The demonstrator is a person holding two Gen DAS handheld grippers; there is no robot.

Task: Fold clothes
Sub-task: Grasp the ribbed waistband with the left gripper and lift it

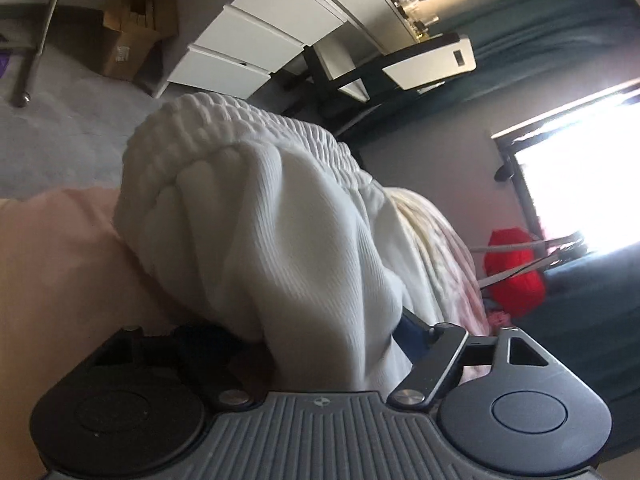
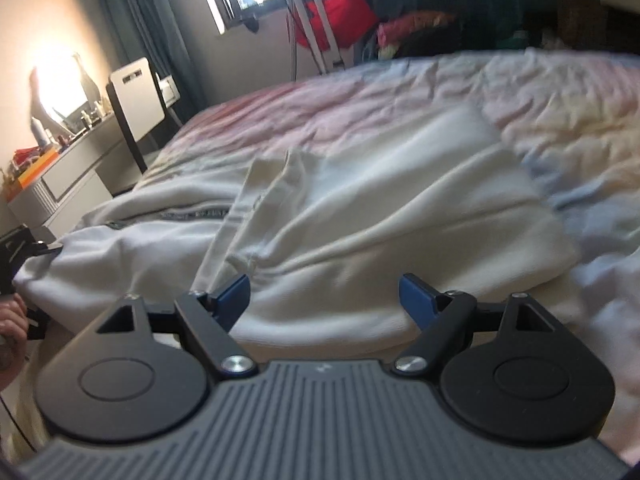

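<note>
No legible text, print on cardboard box [image 1: 120, 54] too blurred

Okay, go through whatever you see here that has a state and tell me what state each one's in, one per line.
Left gripper: shut on the white garment, fabric bunched between its fingers.
Right gripper: open, holding nothing, just above the garment.
White garment: spread on the bed, partly folded, one end lifted by the left gripper.
Bed cover: wrinkled.
White drawers: closed.
</note>
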